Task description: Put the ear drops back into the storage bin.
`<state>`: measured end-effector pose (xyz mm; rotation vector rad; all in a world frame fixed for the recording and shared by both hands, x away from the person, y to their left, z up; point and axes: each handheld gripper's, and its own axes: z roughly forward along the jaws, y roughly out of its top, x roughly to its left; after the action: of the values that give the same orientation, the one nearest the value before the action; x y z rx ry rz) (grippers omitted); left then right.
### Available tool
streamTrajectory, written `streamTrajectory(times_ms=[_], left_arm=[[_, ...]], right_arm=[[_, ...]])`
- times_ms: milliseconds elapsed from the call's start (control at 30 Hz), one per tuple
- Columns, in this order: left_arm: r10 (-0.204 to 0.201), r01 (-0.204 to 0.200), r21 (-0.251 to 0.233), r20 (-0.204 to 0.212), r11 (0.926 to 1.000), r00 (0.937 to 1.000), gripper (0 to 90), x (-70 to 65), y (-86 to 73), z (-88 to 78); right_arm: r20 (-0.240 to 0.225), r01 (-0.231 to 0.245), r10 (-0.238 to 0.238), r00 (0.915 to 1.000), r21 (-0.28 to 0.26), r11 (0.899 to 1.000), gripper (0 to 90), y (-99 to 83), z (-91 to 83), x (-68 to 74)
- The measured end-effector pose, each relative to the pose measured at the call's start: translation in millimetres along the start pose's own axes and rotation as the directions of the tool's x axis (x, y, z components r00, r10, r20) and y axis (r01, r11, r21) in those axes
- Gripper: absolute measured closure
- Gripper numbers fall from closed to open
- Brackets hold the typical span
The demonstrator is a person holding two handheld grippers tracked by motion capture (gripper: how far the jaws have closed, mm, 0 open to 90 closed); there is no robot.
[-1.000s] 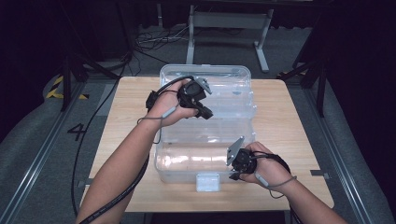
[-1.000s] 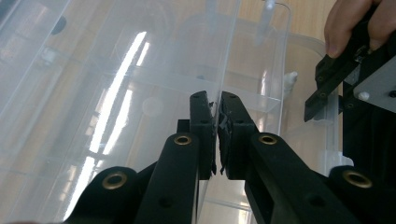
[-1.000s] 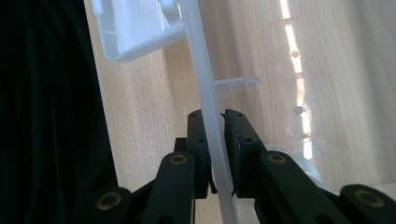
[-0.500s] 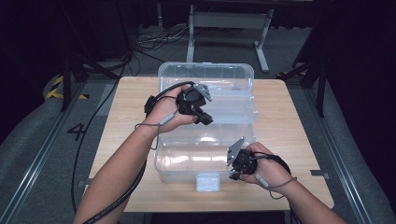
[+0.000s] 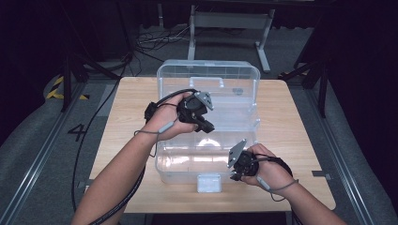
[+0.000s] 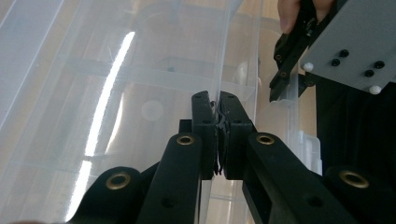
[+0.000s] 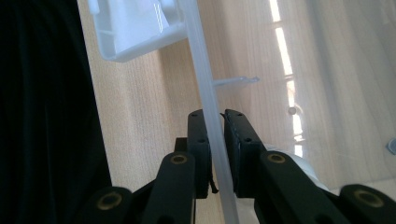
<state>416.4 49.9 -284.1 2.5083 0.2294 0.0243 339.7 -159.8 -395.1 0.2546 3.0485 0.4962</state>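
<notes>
Now my left tongs (image 6: 218, 135) pinch an inner wall of the clear plastic compartment box (image 5: 209, 79) on the wooden bench (image 5: 300, 140); my right tongs (image 7: 214, 149) clamp its front rim.

Wooden table (image 5: 117, 122) on grey floor (image 5: 37, 154); metal frame (image 5: 230, 21) behind it; cables (image 5: 150, 42) and yellow-black tape (image 5: 58, 86) lie left.

A single white numeral 4 (image 5: 76, 132) is painted on the grey floor (image 5: 33, 159), just left of the wooden table (image 5: 131, 108) and beside the metal rail there. Left of the table's far corner, yellow-and-black hazard stripes (image 5: 60, 87) also mark that floor. No other writing can be read.
</notes>
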Motion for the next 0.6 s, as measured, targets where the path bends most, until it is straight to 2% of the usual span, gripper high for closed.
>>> streamTrajectory(times_ms=[200,433,600], left_arm=[[0.005,-0.005,0.006,0.000,1.0000,1.0000,87.0,-4.7,-0.5,1.1],[0.007,-0.007,0.006,0.003,1.0000,1.0000,87.1,-8.8,-2.2,2.2],[0.009,-0.009,0.006,0.008,0.9999,0.9999,87.1,-11.5,-3.7,3.3]], right_arm=[[0.012,0.007,-0.007,0.9999,0.007,1.000,81.3,0.4,-0.2,1.2],[0.021,-0.011,0.011,0.9997,0.004,1.000,81.3,0.6,-0.2,3.5],[0.027,-0.002,0.002,0.9996,0.005,1.000,81.3,0.2,-0.4,3.5]])
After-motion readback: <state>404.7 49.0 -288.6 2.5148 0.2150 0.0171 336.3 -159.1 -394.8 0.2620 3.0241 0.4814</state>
